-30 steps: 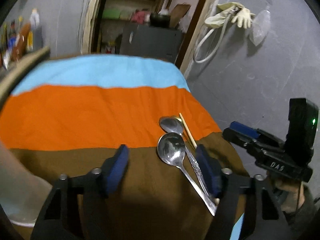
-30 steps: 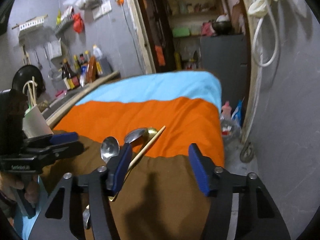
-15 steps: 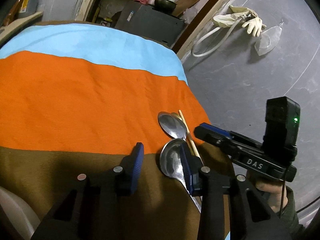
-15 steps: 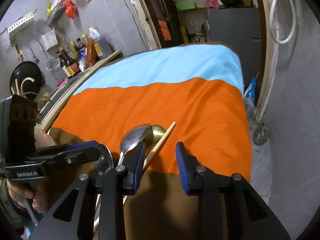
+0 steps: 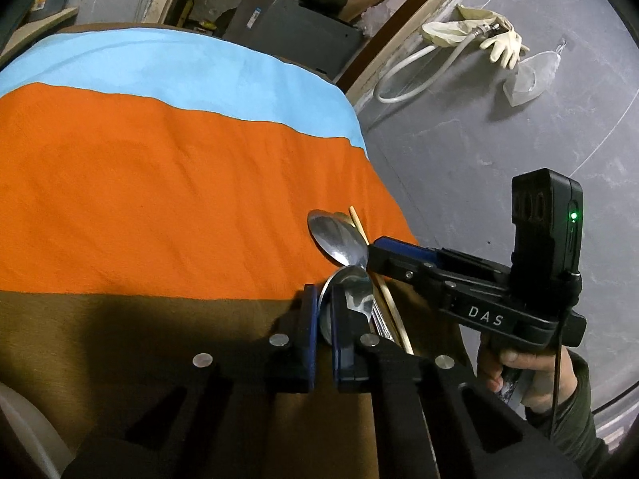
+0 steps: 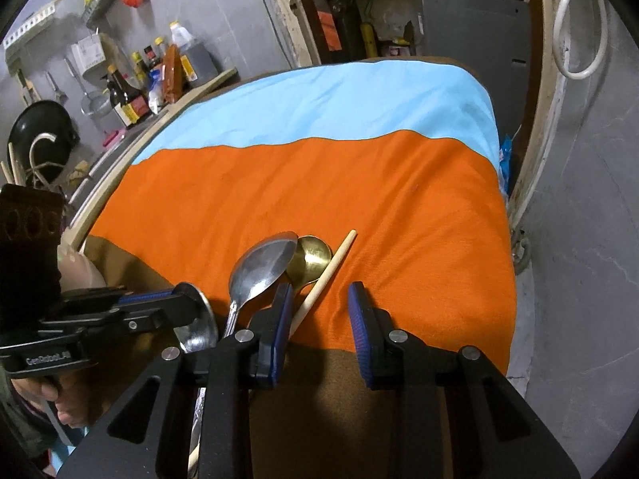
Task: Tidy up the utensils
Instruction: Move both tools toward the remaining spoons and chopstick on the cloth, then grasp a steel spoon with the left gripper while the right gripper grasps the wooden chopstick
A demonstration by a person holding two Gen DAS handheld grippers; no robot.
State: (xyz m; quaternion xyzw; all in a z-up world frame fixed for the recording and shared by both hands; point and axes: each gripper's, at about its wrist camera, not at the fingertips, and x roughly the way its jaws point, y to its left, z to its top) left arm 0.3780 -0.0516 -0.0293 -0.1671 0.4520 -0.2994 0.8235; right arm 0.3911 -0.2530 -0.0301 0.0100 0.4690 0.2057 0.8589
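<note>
Pinching round steel spoon (image 5: 351, 287): left gripper (image 5: 324, 311) | right gripper (image 6: 317, 307): closing, nothing between | striped cloth (image 6: 359, 183)

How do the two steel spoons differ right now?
The near spoon is pinched by its bowl in the left gripper and tilted; the far spoon lies flat, bowl up, ungripped. The far spoon's bowl overlaps a brass spoon; the near spoon's does not. Both are shiny steel.

Two steel spoons (image 6: 261, 265), one brass spoon (image 6: 313, 257), one chopstick (image 6: 325, 277): clustered, overlapping, handles toward 6 o'clock.
</note>
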